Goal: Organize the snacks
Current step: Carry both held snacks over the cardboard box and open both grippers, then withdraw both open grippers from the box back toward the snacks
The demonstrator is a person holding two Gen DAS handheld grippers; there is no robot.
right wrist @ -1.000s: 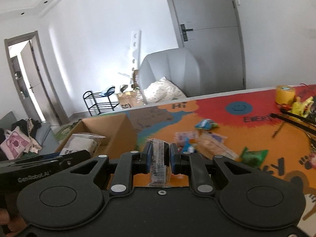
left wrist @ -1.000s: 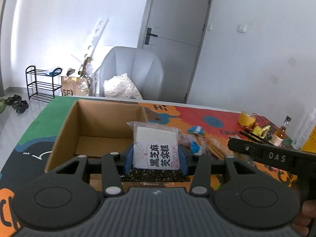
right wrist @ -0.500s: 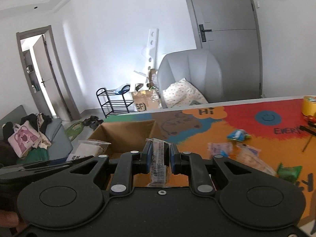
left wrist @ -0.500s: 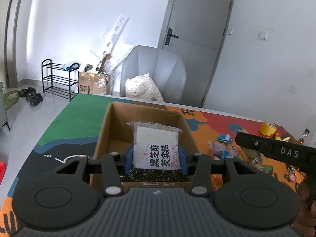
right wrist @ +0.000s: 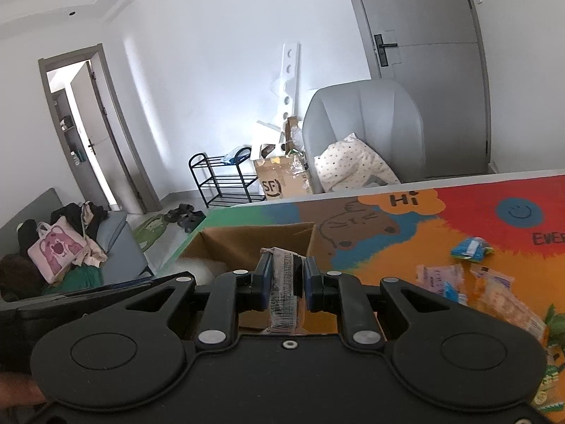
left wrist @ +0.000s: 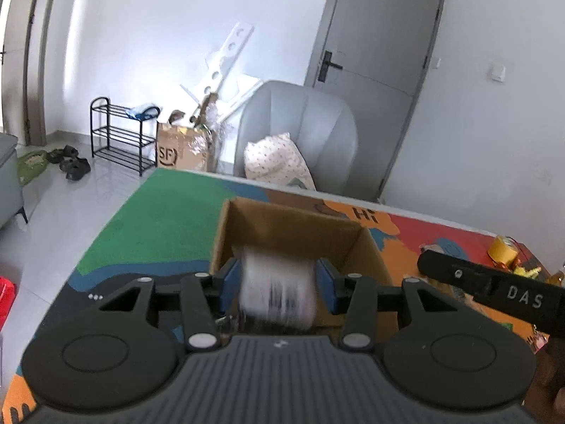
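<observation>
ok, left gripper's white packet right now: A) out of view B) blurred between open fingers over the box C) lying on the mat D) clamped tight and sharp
B: the white packet is motion-blurred between the left gripper's spread blue pads, above the open box.

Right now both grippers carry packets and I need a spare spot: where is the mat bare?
Bare: the green patch left of the cardboard box, and the red stretch around the smiley. Crowded: the orange area right of the box, strewn with loose snack packets.
</observation>
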